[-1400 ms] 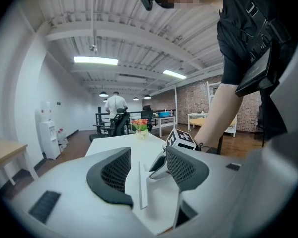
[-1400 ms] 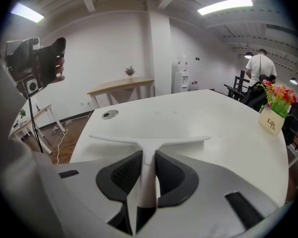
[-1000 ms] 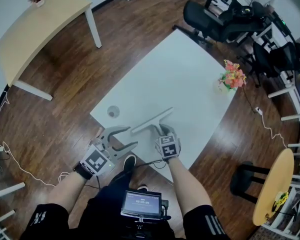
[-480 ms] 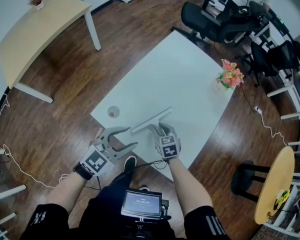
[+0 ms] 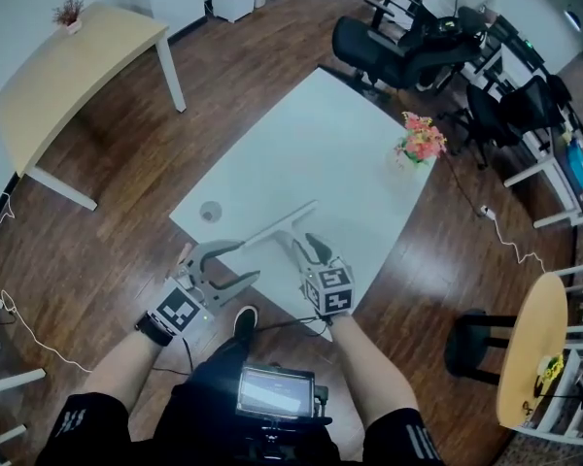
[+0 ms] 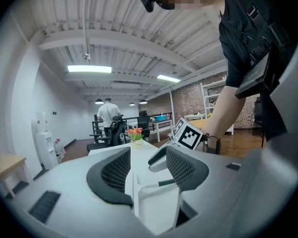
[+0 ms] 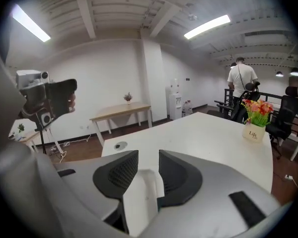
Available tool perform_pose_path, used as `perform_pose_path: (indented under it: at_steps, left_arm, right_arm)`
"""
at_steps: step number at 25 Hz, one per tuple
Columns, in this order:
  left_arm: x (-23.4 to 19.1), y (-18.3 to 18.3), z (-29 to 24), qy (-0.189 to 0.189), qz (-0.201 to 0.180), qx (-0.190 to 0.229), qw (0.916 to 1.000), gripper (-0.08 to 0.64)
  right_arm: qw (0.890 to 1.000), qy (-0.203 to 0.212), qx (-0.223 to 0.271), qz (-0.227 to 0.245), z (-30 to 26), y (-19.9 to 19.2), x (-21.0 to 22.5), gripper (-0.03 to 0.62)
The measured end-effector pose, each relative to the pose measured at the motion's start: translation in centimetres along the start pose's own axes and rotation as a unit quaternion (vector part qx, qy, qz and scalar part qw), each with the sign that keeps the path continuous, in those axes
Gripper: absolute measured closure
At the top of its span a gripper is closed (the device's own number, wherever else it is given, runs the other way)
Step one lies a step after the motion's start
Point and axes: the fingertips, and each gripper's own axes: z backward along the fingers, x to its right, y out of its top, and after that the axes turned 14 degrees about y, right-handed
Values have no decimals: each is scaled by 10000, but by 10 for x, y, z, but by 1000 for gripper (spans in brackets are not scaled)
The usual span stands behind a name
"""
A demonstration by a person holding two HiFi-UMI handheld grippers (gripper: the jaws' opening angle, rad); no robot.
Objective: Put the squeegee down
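We judge the task nearly done. The squeegee [image 5: 280, 225] lies low over the near part of the white table [image 5: 360, 134], its long blade slanting from near left to far right and its handle running back toward us. It looks set down, though we cannot be sure the whole blade touches the top. What we think is left is the release, then drawing the tool clear without dragging the squeegee toward the near edge, which is close. The right gripper [image 5: 309, 250] has the handle between its jaws. In the right gripper view the two dark pads stand only a narrow gap apart, with the white handle [image 7: 148, 192] filling that gap from side to side, so we read them as clamped on it, not spread. The handle runs straight down the middle of the jaws and the blade is out beyond their tips, hidden from that view. The left gripper [image 5: 248, 262] holds nothing. Its jaws are wide apart, just beside the blade's near-left end. In the left gripper view that end shows in line with the open gap but beyond the pads, touching neither. The two grippers sit near each other, left and right of the handle.
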Motion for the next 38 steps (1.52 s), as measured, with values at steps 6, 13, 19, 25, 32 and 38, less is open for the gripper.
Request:
perform_pose_path:
  at_steps: [6, 13, 19, 25, 32, 38]
  left_arm:
    - [43, 33, 32, 113, -81, 197, 9997, 327]
    - [117, 63, 95, 276, -200, 361, 9988, 327]
    - [178, 66, 140, 344, -329, 272, 9985, 327]
    - [223, 76, 164, 339, -244, 289, 9987, 327]
    - [231, 80, 183, 263, -118, 295, 9991, 327]
    - [217, 74, 189, 175, -120, 236, 9995, 327]
  right_arm:
    - [9964, 185, 819, 73, 81, 43, -55, 437]
    - [9878, 383, 1445, 445, 183, 49, -129, 436]
    - [9792, 574, 1759, 837, 252, 30, -185, 437]
    - [9771, 590, 1923, 688, 308, 17, -224, 462]
    - [9834, 351, 1748, 348, 327, -1, -240, 475]
    - [9834, 190, 1789, 246, 317, -7, -244, 477]
